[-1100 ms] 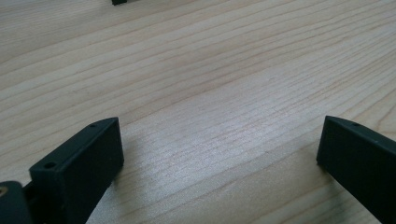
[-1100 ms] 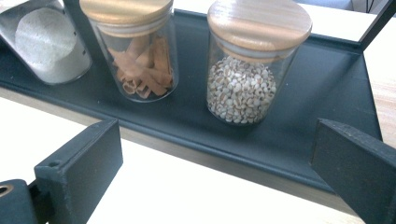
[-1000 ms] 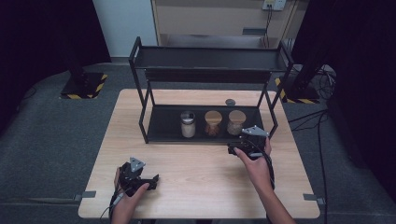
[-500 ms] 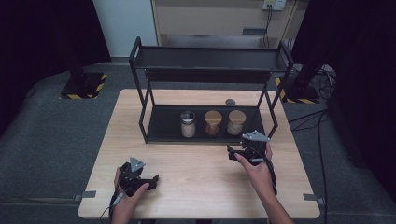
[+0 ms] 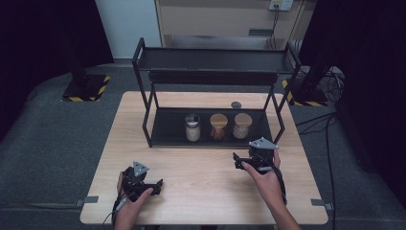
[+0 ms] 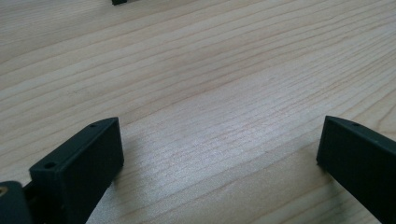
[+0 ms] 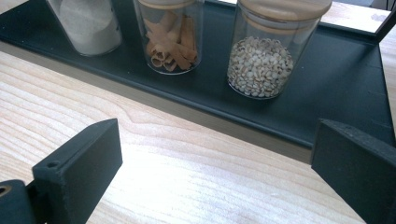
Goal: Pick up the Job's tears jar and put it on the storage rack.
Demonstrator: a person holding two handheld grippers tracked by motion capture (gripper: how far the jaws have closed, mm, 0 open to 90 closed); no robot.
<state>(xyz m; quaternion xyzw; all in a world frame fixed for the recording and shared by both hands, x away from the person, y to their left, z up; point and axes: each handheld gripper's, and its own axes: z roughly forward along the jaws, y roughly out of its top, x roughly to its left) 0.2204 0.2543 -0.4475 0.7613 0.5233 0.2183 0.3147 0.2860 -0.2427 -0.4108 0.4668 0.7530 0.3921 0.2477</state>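
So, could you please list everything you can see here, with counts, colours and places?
Jars: three, clear glass, in a row on the rack's lower shelf; contents white, tan, pale beads.
Rack: one, black, two shelves, on the table's far half.
Small disc: one, grey, on the table behind the rack.
Table: one, light wood.
Left gripper: black, open, low over the near left of the table.
Right gripper: black, open, in front of the rack.

The left gripper [image 5: 152, 183] rests low near the table's [image 5: 201, 191] front edge, jaws wide apart. The right gripper [image 5: 238, 160] hovers farther up the table, jaws also apart.
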